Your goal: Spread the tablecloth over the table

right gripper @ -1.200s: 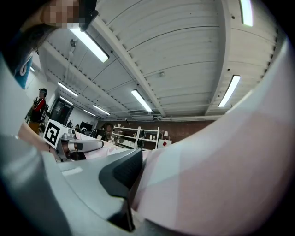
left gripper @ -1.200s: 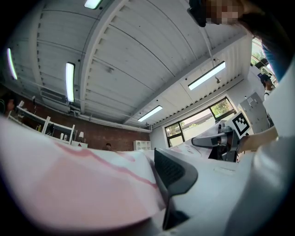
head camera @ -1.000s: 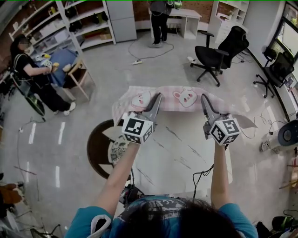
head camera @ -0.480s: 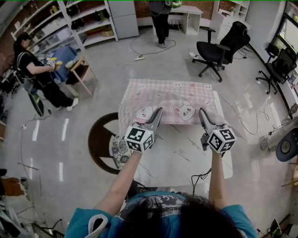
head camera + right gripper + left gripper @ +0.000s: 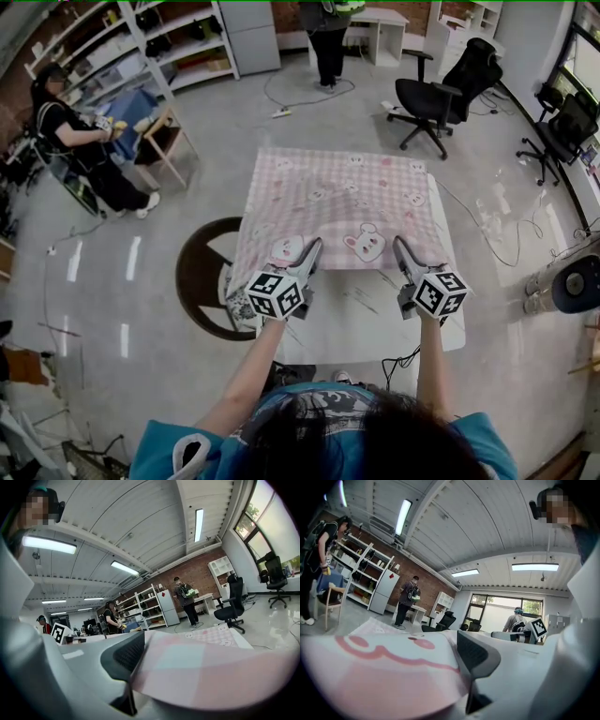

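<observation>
Over the far part of the white, grey-veined rectangular tabletop [image 5: 370, 317], a pink-and-white checked fabric tablecloth [image 5: 337, 192] printed with rabbit faces is spread nearly flat. Its left side is draped over the tabletop's left edge. Its near hem is pinched at two spots, by the left tool [image 5: 311, 247] toward the tabletop's left side and by the right tool [image 5: 397, 242] toward its right side. Both tools are closed narrowly on the cloth. In the left gripper view the cloth is seen lying against a dark ribbed pad [image 5: 474, 653], and in the right gripper view against another such pad [image 5: 125, 656]. The near strip of the tabletop is left bare, smooth and glossy. The cloth is soft and matt, with faint creases.
</observation>
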Action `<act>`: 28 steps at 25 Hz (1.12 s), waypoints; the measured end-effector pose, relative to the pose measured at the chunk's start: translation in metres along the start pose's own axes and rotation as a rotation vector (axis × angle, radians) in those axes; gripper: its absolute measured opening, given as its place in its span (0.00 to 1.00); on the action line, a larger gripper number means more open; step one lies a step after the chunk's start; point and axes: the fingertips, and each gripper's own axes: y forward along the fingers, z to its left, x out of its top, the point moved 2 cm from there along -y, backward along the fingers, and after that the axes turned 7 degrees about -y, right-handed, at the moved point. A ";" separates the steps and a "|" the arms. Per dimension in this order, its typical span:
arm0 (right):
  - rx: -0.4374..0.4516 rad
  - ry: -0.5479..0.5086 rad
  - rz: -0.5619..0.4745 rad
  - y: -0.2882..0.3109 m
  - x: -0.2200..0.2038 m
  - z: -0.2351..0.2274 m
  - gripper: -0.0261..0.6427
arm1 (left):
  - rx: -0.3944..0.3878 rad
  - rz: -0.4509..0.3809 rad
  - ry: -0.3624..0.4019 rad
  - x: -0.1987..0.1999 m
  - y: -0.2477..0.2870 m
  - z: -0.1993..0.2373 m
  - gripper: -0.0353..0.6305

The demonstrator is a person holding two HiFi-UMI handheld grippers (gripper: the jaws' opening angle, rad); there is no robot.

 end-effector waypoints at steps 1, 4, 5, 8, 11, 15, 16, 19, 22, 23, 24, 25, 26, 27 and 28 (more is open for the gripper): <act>0.001 0.014 0.005 -0.002 -0.004 -0.001 0.15 | 0.002 0.006 -0.012 -0.005 -0.001 0.000 0.18; -0.003 0.040 0.019 -0.012 -0.016 -0.004 0.15 | 0.007 0.018 -0.048 -0.022 -0.004 -0.003 0.18; -0.005 0.042 0.027 -0.017 -0.019 -0.005 0.15 | 0.009 0.022 -0.066 -0.028 -0.006 -0.006 0.18; -0.002 0.053 0.047 -0.032 -0.028 -0.008 0.15 | 0.014 0.035 -0.127 -0.046 -0.010 -0.014 0.18; 0.002 0.074 0.058 -0.048 -0.036 -0.011 0.15 | 0.017 0.056 -0.182 -0.062 -0.014 -0.023 0.18; 0.009 0.137 0.069 -0.067 -0.054 -0.014 0.15 | 0.029 0.094 -0.250 -0.085 -0.020 -0.032 0.18; 0.013 0.161 0.071 -0.071 -0.060 -0.015 0.15 | 0.035 0.105 -0.262 -0.091 -0.022 -0.033 0.18; 0.020 0.238 0.073 -0.085 -0.077 -0.016 0.15 | 0.053 0.141 -0.286 -0.110 -0.028 -0.038 0.18; 0.022 0.314 0.081 -0.096 -0.092 -0.016 0.15 | 0.073 0.176 -0.338 -0.128 -0.036 -0.039 0.18; 0.022 0.340 0.084 -0.099 -0.097 -0.016 0.15 | 0.083 0.189 -0.356 -0.135 -0.038 -0.038 0.18; 0.020 0.364 0.088 -0.102 -0.103 -0.016 0.15 | 0.092 0.204 -0.367 -0.142 -0.041 -0.037 0.18; 0.015 0.385 0.093 -0.105 -0.110 -0.017 0.15 | 0.103 0.220 -0.371 -0.150 -0.043 -0.036 0.18; 0.009 0.403 0.099 -0.108 -0.118 -0.018 0.15 | 0.113 0.239 -0.367 -0.157 -0.045 -0.035 0.18; 0.001 0.419 0.107 -0.110 -0.127 -0.019 0.15 | 0.124 0.259 -0.361 -0.164 -0.047 -0.034 0.18; -0.003 0.436 0.117 -0.111 -0.136 -0.019 0.15 | 0.137 0.281 -0.355 -0.171 -0.051 -0.032 0.18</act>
